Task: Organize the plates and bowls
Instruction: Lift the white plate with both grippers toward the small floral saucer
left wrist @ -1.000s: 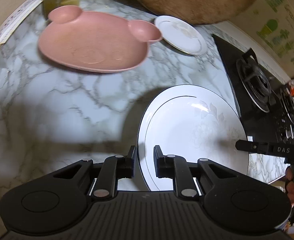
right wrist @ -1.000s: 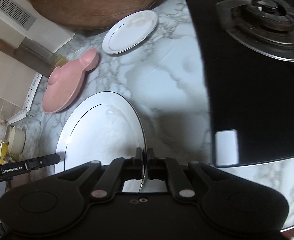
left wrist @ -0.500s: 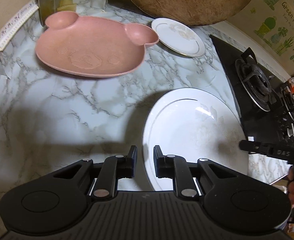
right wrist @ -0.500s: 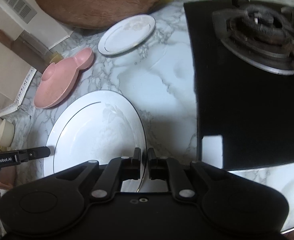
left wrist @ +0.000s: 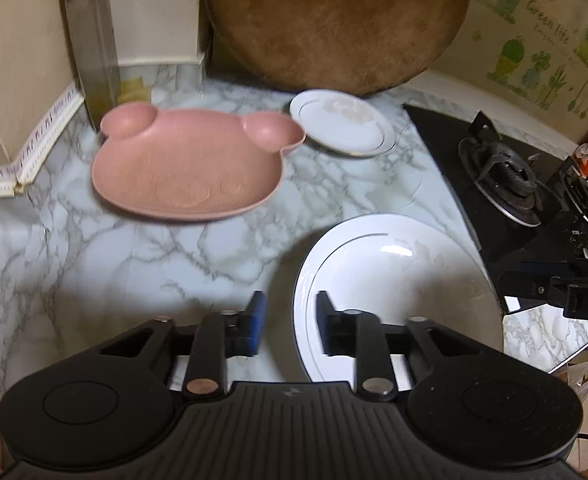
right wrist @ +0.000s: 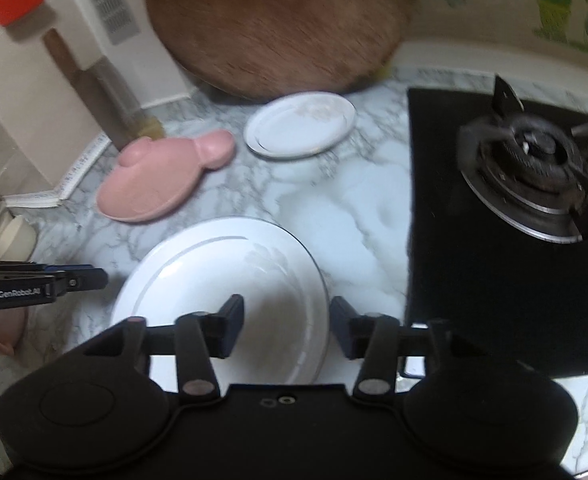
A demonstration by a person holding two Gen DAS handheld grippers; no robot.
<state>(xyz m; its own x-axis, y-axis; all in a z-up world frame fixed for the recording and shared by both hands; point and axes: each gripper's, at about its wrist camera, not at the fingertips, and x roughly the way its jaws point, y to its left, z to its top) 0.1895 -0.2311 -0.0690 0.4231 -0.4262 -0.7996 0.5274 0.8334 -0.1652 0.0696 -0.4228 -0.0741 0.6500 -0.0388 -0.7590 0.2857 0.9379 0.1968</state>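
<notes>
A large white plate lies on the marble counter; it also shows in the right wrist view. My left gripper is open, its fingers either side of the plate's left rim. My right gripper is open, its fingers astride the plate's right rim without gripping it. A pink bear-shaped plate lies at the back left, also seen in the right wrist view. A small white plate lies behind it, seen too in the right wrist view.
A round brown board leans on the back wall. A black gas hob with a burner fills the right side. A cleaver stands at the back left. Cups sit at the far left.
My right gripper has opened and let go of the large white plate's rim. My left gripper has opened wider. Both cameras have pulled back and tilted up.
</notes>
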